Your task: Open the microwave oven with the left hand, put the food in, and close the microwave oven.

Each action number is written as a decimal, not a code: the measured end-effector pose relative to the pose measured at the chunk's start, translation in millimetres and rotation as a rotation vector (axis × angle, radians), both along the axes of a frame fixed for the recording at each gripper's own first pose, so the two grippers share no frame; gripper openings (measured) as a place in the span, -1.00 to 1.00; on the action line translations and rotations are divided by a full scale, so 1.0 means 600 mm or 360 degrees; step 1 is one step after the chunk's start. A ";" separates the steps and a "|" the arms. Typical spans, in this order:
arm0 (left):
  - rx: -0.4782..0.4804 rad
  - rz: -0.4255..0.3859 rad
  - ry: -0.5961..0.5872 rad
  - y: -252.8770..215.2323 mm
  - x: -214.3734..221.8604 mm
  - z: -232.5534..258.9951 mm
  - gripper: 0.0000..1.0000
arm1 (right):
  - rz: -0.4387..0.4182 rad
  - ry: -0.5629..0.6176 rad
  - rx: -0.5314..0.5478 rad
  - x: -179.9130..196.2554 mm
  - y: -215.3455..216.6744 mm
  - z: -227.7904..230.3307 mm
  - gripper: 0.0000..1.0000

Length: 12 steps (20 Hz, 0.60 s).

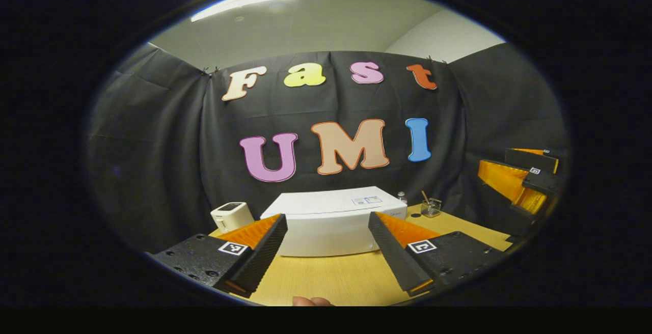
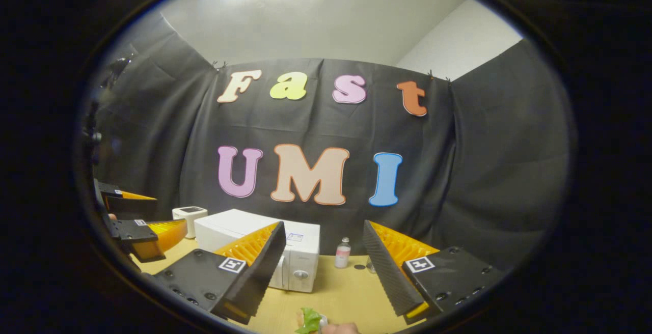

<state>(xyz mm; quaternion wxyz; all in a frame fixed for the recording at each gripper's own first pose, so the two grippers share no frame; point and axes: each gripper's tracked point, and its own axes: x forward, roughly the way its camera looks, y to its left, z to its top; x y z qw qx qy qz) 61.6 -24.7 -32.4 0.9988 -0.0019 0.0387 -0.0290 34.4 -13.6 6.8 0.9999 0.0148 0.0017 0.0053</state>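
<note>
A white microwave (image 1: 326, 232) stands on the wooden table (image 1: 331, 278) with its door closed, straight ahead of my left gripper (image 1: 327, 217), which is open and holds nothing. In the right gripper view the microwave (image 2: 300, 260) is ahead to the left, its dial facing me. The food (image 2: 308, 319), with a green leaf on it, lies on the table at the near edge, below my right gripper (image 2: 324, 224), which is open and empty. A pinkish bit of the food (image 1: 311, 301) shows at the bottom of the left gripper view.
A small white device (image 1: 232, 215) sits left of the microwave. A small bottle (image 2: 343, 252) and a glass with a stick (image 1: 430, 206) stand to its right. The other gripper (image 1: 524, 181) hangs at the far right, and black cloth walls close in the table.
</note>
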 end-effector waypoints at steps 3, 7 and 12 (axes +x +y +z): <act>-0.0017 -0.0036 0.0014 -0.016 0.027 -0.026 0.96 | -0.0011 -0.0012 -0.0018 -0.003 -0.006 0.002 0.94; -0.0039 -0.0070 0.0038 -0.040 0.068 -0.067 0.72 | -0.0046 -0.0009 -0.0054 -0.014 -0.028 -0.002 0.93; 0.0043 -0.0111 0.0006 -0.082 0.132 -0.121 0.77 | -0.0086 0.0021 -0.0050 -0.030 -0.051 -0.008 0.93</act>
